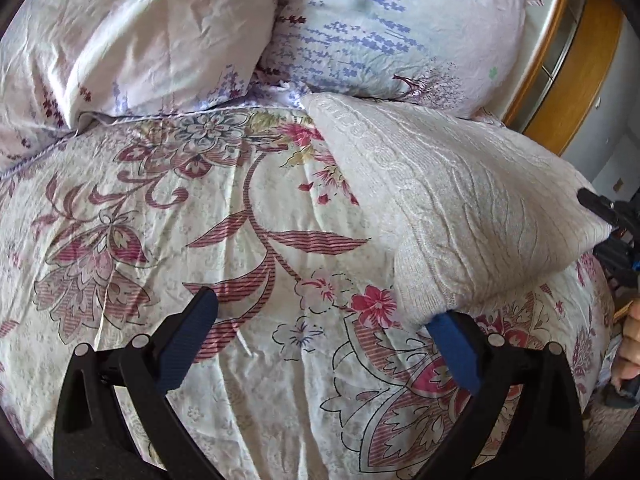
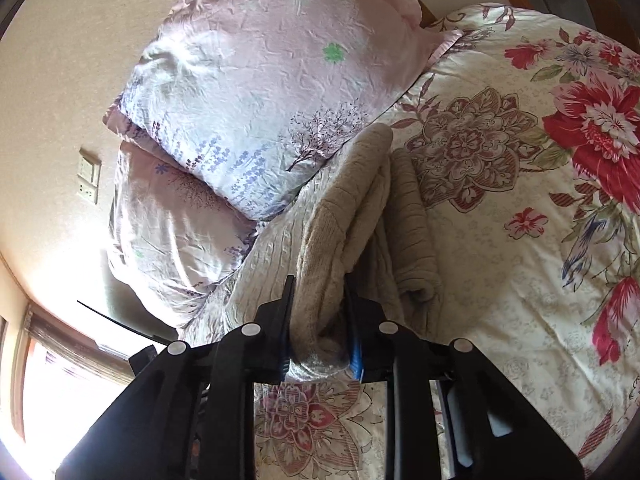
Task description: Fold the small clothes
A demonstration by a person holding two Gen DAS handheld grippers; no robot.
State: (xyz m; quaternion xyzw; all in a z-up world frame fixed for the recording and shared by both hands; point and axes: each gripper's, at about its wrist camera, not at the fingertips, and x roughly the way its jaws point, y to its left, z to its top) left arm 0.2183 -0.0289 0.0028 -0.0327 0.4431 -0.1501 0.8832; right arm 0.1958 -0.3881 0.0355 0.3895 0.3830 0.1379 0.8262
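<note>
Here the right tool (image 2: pixel 320 308) clenches a bunched edge of the cream cable-knit sweater (image 1: pixel 460 208), lifting it off the floral bedspread (image 1: pixel 200 240) to fold; the left tool (image 1: pixel 320 320) gapes released, one fingertip beneath its hem.

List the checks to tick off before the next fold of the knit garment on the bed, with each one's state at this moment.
1. Right gripper shut on the cream knit garment: ok.
2. Left gripper gripping the garment: not ok; its jaws stand wide open, and the fabric only drapes over one finger.
3. Garment lifted off the floral quilt at the held corner: ok.
4. Garment lying flat: not ok, bunched between the right gripper's fingers.
5. Pillows clear of the garment: cannot tell.
6. Garment type, sleeve positions: cannot tell.
</note>
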